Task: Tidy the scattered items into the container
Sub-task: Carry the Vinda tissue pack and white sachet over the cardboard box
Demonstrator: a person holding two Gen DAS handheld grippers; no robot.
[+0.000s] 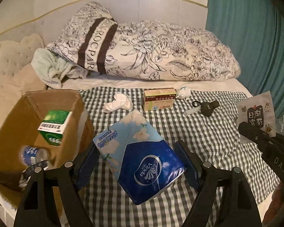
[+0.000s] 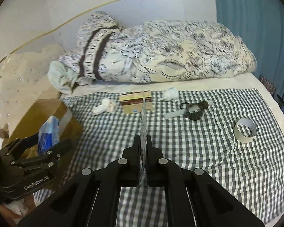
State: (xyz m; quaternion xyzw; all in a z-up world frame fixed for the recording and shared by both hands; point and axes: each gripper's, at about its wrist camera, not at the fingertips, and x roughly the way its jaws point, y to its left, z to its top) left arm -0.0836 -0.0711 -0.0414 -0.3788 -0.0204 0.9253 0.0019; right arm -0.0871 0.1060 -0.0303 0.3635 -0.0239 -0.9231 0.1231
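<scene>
My left gripper (image 1: pixel 136 151) is shut on a blue Vinda tissue pack (image 1: pixel 140 160), held above the checked cloth just right of the open cardboard box (image 1: pixel 13 121). A green carton (image 1: pixel 55 126) and a blue-labelled can (image 1: pixel 32 155) lie inside the box. My right gripper (image 2: pixel 144 138) is shut on a thin flat packet (image 2: pixel 144 121), seen edge-on here. In the left wrist view the same packet (image 1: pixel 255 111) shows printed characters and stickers, pinched by the right gripper (image 1: pixel 253 134). The right wrist view shows the left gripper (image 2: pixel 37 145) with the tissue pack (image 2: pixel 49 132) beside the box (image 2: pixel 45 109).
On the checked cloth (image 2: pixel 198 160) lie a medicine box (image 1: pixel 159 99), two crumpled white wads (image 1: pixel 119 102) (image 1: pixel 183 92), a dark item with a white tube (image 1: pixel 204 106) and a tape roll (image 2: pixel 245 130). A rolled floral quilt (image 1: pixel 161 56) lies behind; a teal curtain (image 1: pixel 255 37) hangs at right.
</scene>
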